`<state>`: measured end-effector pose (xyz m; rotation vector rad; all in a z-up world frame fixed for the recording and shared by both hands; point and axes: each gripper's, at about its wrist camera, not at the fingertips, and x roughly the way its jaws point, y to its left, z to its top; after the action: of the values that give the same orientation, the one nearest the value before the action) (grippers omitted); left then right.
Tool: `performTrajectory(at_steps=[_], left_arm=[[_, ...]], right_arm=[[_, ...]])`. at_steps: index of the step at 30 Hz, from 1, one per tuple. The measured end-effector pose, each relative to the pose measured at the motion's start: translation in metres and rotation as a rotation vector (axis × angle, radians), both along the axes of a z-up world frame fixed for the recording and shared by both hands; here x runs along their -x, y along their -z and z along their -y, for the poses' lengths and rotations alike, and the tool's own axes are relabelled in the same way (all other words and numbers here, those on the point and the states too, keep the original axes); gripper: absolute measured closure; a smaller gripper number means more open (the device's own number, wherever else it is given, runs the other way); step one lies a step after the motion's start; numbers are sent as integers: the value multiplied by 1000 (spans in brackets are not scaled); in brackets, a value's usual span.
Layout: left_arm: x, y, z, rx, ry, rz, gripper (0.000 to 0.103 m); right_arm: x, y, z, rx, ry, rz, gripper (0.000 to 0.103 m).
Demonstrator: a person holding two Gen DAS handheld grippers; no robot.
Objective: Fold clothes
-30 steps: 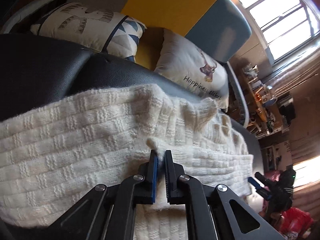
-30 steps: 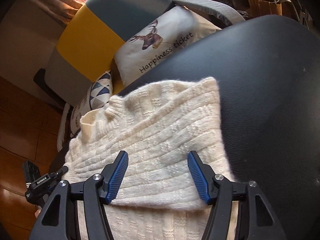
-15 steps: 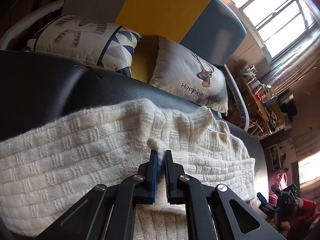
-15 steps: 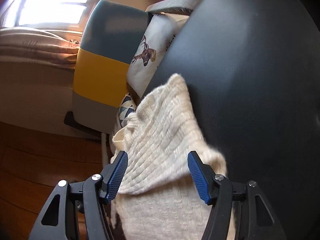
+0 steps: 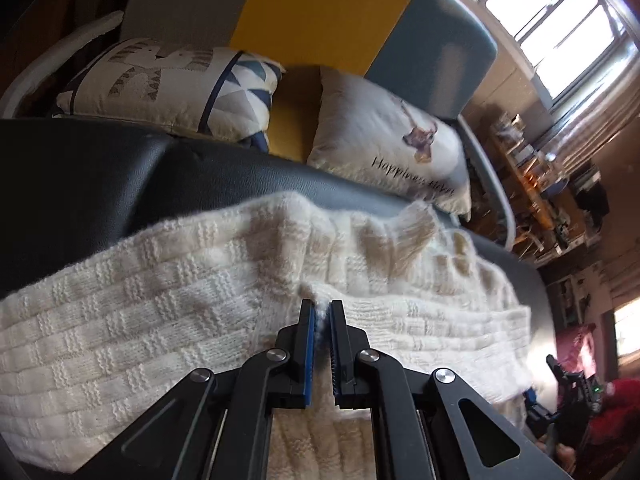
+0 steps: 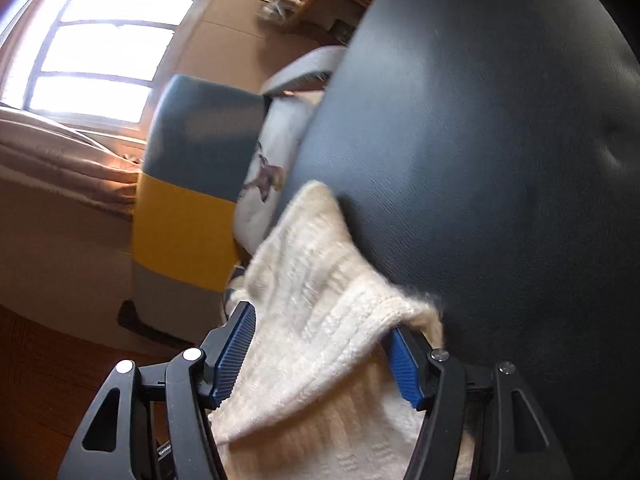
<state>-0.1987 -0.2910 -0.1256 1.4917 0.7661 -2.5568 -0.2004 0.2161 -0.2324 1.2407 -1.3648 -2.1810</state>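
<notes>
A cream knitted sweater [image 5: 168, 312] lies partly folded on a black leather surface [image 5: 100, 176]. My left gripper [image 5: 321, 312] is shut on a pinched fold of the knit near the sweater's middle. In the right wrist view the same sweater [image 6: 320, 320] bunches between the blue pads, with its edge draped over the right pad [image 6: 404, 364]. My right gripper [image 6: 320, 328] stands open around that bunched edge, tilted steeply against the black surface [image 6: 500, 140].
Two printed cushions [image 5: 172, 84] [image 5: 392, 148] lean on a grey, yellow and blue sofa back [image 5: 328, 12] behind the black surface. A bright window [image 5: 552, 20] and cluttered shelves [image 5: 540, 184] are at the right. Wooden floor [image 6: 60, 360] lies below the surface's edge.
The right gripper has rolled and swung toward the sweater's edge, so the knit now bunches between its open fingers. The left gripper keeps its pinch and has shifted only slightly.
</notes>
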Motion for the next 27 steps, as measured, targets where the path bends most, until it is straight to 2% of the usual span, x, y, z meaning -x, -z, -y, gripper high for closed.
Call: performTrajectory(at_steps=[2, 5, 8, 14, 16, 18, 19, 22, 25, 27], left_arm=[[-2, 14, 2, 2, -4, 19, 96], [-7, 14, 8, -58, -24, 1, 96], [-12, 12, 12, -89, -36, -8, 95], [-18, 14, 15, -106, -73, -10, 94], [-19, 16, 14, -96, -78, -10, 93], [-19, 18, 13, -78, -75, -13, 91], [-19, 18, 13, -77, -75, -14, 91], [-20, 17, 14, -82, -73, -14, 91], [-23, 11, 22, -158, -94, -19, 91], [-32, -1, 31, -201, -118, -52, 91]], right_arm=[[-2, -6, -2, -34, -28, -7, 41], [-3, -20, -6, -98, -73, 7, 41], [-6, -43, -7, -174, -107, -62, 40], [49, -55, 41, -199, -324, -151, 40], [74, -35, 57, -178, -377, -59, 40], [88, -11, 56, -299, -314, 54, 41], [87, -4, 52, -265, -310, 35, 46], [86, -2, 45, -198, -299, 18, 46], [77, -12, 49, -252, -321, 12, 46], [65, -24, 56, -269, -348, -21, 45]])
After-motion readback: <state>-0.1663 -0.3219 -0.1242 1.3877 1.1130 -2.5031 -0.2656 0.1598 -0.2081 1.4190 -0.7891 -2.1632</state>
